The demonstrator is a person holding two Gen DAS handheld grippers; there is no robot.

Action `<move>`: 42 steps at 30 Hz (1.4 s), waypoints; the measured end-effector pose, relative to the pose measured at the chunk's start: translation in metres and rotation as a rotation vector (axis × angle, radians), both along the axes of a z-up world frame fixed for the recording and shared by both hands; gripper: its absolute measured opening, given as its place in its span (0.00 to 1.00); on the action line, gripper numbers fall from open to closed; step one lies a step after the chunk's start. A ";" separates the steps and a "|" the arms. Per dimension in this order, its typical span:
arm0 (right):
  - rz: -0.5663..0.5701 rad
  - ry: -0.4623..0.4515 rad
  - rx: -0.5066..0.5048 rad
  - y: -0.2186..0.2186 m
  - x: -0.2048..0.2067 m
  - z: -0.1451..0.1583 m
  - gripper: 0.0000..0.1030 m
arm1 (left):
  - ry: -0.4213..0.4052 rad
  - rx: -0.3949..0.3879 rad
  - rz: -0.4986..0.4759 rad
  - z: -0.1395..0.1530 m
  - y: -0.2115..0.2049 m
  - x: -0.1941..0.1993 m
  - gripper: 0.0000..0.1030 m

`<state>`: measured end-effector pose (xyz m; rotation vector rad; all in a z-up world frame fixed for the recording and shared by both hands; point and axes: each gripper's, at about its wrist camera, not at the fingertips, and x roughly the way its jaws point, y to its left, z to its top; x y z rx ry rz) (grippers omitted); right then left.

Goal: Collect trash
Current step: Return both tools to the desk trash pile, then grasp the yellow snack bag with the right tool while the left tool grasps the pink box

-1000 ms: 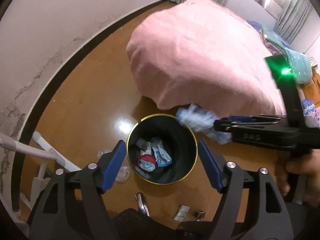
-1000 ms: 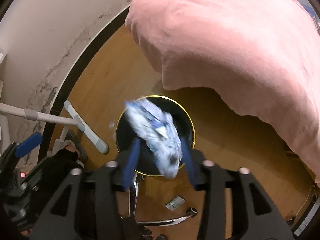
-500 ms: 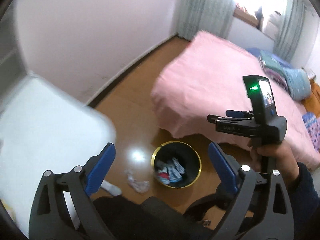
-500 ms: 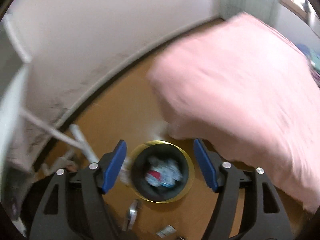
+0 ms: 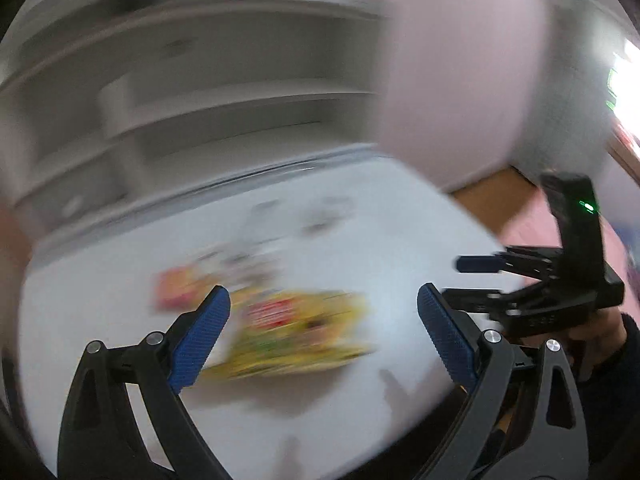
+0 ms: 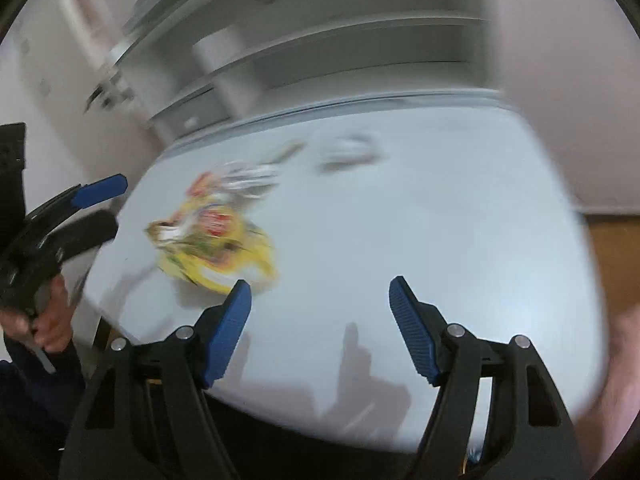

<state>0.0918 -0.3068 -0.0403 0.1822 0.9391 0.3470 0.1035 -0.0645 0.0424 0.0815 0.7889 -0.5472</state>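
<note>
My left gripper (image 5: 323, 318), black-framed with blue ribbed pads, stands spread wide with nothing between its pads; its jaws have just been opening. My right gripper (image 6: 320, 312), of the same build, is likewise spread and empty, its jaws also having just opened further. Both tools hang above a white rectangular table top (image 5: 400, 232), and both views are smeared by motion blur.

Seen from the left wrist, the left pad (image 5: 198, 340) overlaps the near-left edge of a crumpled yellow plastic snack wrapper with a red label (image 5: 296, 328), which lies flat on the table; whether pad and wrapper touch cannot be told. Just behind the wrapper lies a smaller red-and-orange packet (image 5: 180, 286), and beyond it a blurred heap of white and grey scraps (image 5: 248, 258) too indistinct to identify. The right gripper appears at the right edge, carried in my right hand (image 5: 600, 332) in a dark sleeve, with a green light on its upright housing.

Seen from the right wrist, the yellow wrapper (image 6: 216, 248) lies ahead and left of the left pad (image 6: 226, 338), apart from it. My left hand (image 6: 44, 324) shows at the left margin. Behind the table stands a pale grey open shelving unit (image 6: 340, 52).
</note>
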 end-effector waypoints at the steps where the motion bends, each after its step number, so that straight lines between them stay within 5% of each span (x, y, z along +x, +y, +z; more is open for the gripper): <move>1: 0.036 0.013 -0.001 0.013 0.012 -0.001 0.67 | 0.021 -0.020 0.054 -0.004 0.027 0.006 0.89; 7: 0.197 0.083 -0.016 0.072 0.071 -0.018 0.67 | 0.094 -0.021 0.266 -0.042 0.129 0.025 0.89; 14: 0.301 0.127 -0.025 0.103 0.072 -0.030 0.65 | 0.132 -0.007 0.269 -0.063 0.139 0.060 0.89; 23: 0.405 0.114 -0.051 0.119 0.043 -0.030 0.17 | 0.104 0.070 0.211 -0.070 0.105 0.109 0.89; 24: 0.401 0.104 -0.031 0.118 0.040 -0.026 0.10 | 0.104 0.085 0.209 -0.072 0.102 0.113 0.89; 31: 0.272 -0.030 0.022 0.073 0.003 0.014 0.10 | 0.114 0.143 0.153 -0.088 0.074 0.121 0.89; 38: 0.159 -0.013 0.048 0.026 -0.018 0.014 0.10 | 0.103 0.209 0.131 -0.103 0.054 0.122 0.89; 42: 0.123 -0.004 0.073 0.014 -0.027 0.009 0.10 | 0.125 0.185 0.129 -0.108 0.054 0.129 0.89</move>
